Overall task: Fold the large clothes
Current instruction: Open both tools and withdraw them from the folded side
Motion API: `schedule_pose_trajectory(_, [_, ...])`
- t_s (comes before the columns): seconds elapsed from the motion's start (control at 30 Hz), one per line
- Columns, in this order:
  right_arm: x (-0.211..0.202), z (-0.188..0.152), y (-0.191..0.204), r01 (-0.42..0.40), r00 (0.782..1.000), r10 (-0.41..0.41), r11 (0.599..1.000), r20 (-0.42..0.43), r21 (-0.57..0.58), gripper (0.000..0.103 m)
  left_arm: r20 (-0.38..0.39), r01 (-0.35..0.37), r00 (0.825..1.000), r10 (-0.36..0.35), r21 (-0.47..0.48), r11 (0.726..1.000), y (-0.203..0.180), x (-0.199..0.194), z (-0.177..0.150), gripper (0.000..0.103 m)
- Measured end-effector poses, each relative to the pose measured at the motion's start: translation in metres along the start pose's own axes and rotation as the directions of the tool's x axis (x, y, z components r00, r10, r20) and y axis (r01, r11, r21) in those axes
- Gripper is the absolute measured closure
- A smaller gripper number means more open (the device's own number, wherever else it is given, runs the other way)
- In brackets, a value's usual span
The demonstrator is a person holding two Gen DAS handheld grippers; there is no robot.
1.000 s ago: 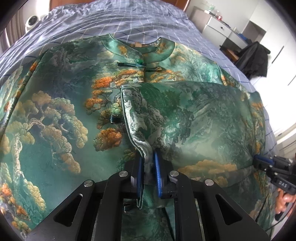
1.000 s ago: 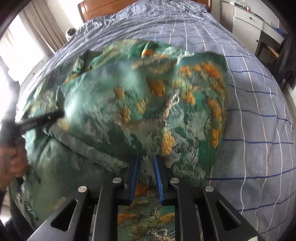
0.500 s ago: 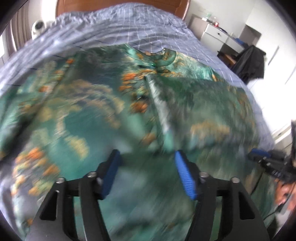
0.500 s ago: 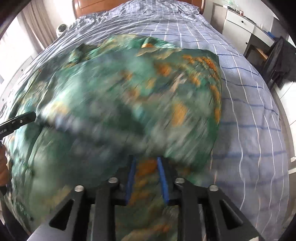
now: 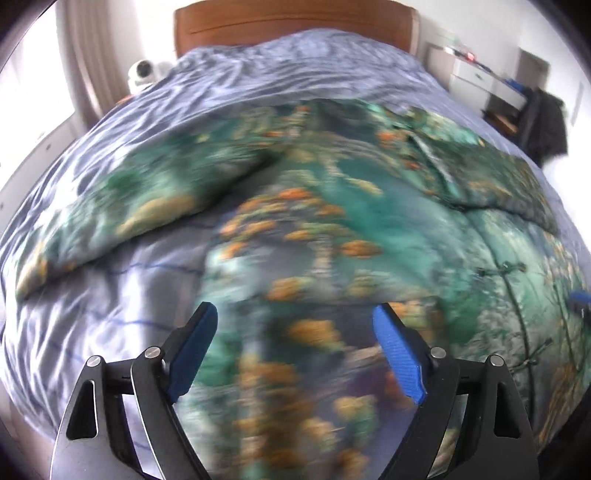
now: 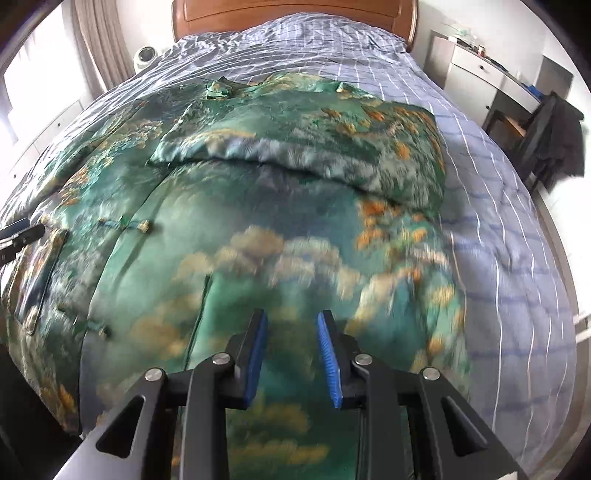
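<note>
Green brocade jacket (image 6: 229,229) printed with orange pines lies spread front-up across a bed's blue checked duvet (image 6: 509,229), hem nearest the cameras and collar (image 6: 221,86) toward the wooden headboard (image 6: 295,11). Nearest, the left tool (image 5: 295,350) hangs above the cloth with its blue pads wide apart and nothing between them; the right tool (image 6: 290,354) hovers over the lower front, its pads parted by a narrower gap, also empty. Farther up, the right sleeve (image 6: 306,147) is already laid across the chest, while the left sleeve (image 5: 122,206) lies stretched out on the duvet. The next step is probably that sleeve: it would go best pinched near the cuff, lifted just clear of the slippery fabric, and laid across flat so the first fold stays undisturbed. A white dresser (image 6: 480,74) stands beyond the bed.
</note>
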State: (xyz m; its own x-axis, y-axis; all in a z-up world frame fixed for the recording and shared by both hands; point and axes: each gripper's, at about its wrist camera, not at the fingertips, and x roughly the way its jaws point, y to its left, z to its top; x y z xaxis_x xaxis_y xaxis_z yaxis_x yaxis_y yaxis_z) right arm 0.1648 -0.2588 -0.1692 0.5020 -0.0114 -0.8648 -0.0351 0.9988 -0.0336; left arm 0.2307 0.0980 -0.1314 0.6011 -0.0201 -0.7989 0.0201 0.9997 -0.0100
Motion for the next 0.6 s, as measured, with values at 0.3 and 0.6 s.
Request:
schedule_pose_trajectory(0.3, [-0.012, -0.036, 0.015, 0.016, 1.000, -0.017, 0.999, 0.022, 0.042, 0.072, -0.039, -0.096, 0.995, 0.089, -0.253, 0.963, 0.082, 0.018, 0.009, 0.015])
schedule_pose_trajectory(0.6, [-0.014, -0.039, 0.017, 0.024, 0.999, -0.024, 0.999, 0.026, 0.026, 0.069, 0.048, 0.012, 0.998, 0.038, -0.761, 0.648, 0.224, 0.031, 0.003, 0.011])
